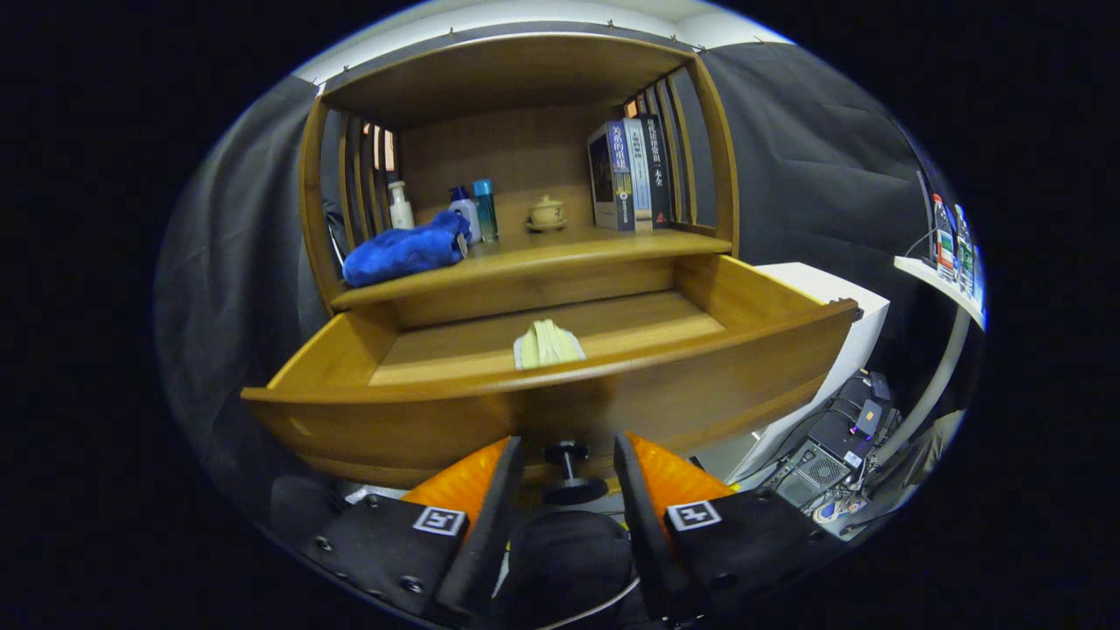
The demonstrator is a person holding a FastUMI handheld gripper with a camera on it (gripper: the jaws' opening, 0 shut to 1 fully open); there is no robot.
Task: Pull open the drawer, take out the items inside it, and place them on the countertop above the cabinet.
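Ahead — books [632, 173], bottles [472, 210] — tool [567, 486] agape

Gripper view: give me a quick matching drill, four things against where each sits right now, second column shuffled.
Things:
1. blue towel
2. pale green cloth
3. drawer knob
4. books

Places:
A. between the open tongs' fingers, neither finger touching it
B. upright at the countertop's right end
C. inside the open drawer, by its front wall
D. on the countertop's left, ahead of the bottles

Pairs: 1-D, 2-C, 3-A, 4-B
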